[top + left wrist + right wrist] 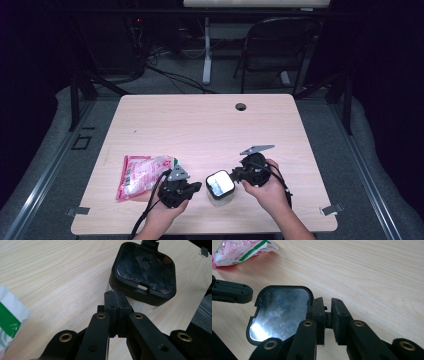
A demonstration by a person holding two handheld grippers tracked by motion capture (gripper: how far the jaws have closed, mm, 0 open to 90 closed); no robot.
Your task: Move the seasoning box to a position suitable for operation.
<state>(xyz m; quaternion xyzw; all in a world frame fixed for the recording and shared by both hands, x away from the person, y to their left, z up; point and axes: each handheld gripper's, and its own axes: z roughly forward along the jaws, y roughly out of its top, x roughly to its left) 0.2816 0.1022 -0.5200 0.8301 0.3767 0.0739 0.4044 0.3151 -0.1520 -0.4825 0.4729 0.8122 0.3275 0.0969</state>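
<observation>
A small clear container with a black-rimmed, shiny lid (pixel 220 186) (pixel 145 270) (pixel 279 312) stands near the table's front edge, between my two grippers. My left gripper (pixel 196 186) (pixel 117 296) is shut with nothing in it, and its tips lie just short of the lid's near edge. In the right gripper view its black jaw (pixel 232 291) reaches in from the left. My right gripper (pixel 236 175) (pixel 327 303) sits at the lid's opposite side. Its jaws stand narrowly apart on a small black tab of the lid.
A pink and white snack bag with a green stripe (pixel 142 175) (pixel 10 320) (pixel 239 250) lies left of the left hand. The light wooden table (pixel 210 120) has a cable hole (pixel 241 106) at the back. A chair (pixel 280 45) stands beyond it.
</observation>
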